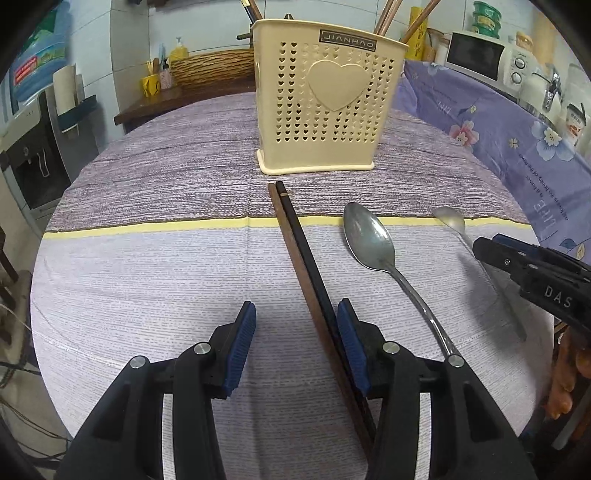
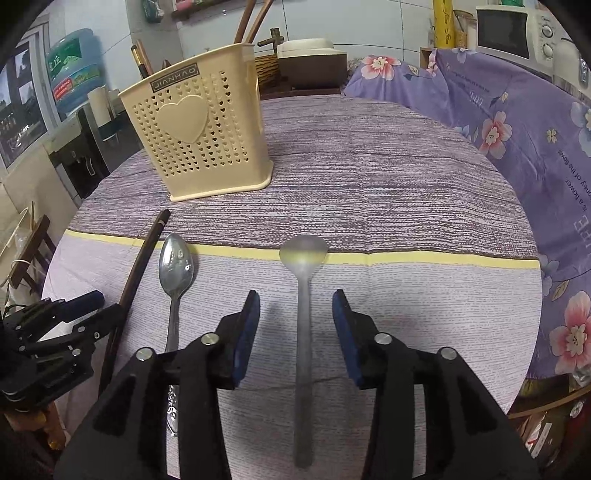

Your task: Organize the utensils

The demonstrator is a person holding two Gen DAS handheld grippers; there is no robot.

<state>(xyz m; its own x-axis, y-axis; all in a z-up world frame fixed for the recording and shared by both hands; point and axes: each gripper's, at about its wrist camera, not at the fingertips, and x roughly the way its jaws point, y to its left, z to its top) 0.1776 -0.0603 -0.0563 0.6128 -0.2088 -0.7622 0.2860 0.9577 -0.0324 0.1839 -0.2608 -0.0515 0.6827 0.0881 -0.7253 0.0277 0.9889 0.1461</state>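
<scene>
A cream heart-patterned utensil holder [image 1: 325, 103] [image 2: 199, 136] stands upright on the round table, with several chopsticks sticking out of it. A dark pair of chopsticks [image 1: 295, 236] [image 2: 142, 258] lies flat in front of it. My left gripper [image 1: 295, 310] is open around the pair, which runs close along its right pad [image 1: 351, 343]. A shiny metal spoon [image 1: 369, 236] [image 2: 176, 262] lies to their right. A dull grey spoon [image 2: 303, 251] [image 1: 448, 218] lies on the cloth between the open fingers of my right gripper [image 2: 295, 299], untouched.
The striped lilac tablecloth [image 1: 147, 258] covers the table to its edge. A purple floral cloth [image 2: 517, 147] drapes the right side, with a microwave [image 2: 506, 33] behind it. A wicker basket [image 1: 210, 66] and a water dispenser [image 1: 33, 147] stand beyond the far left.
</scene>
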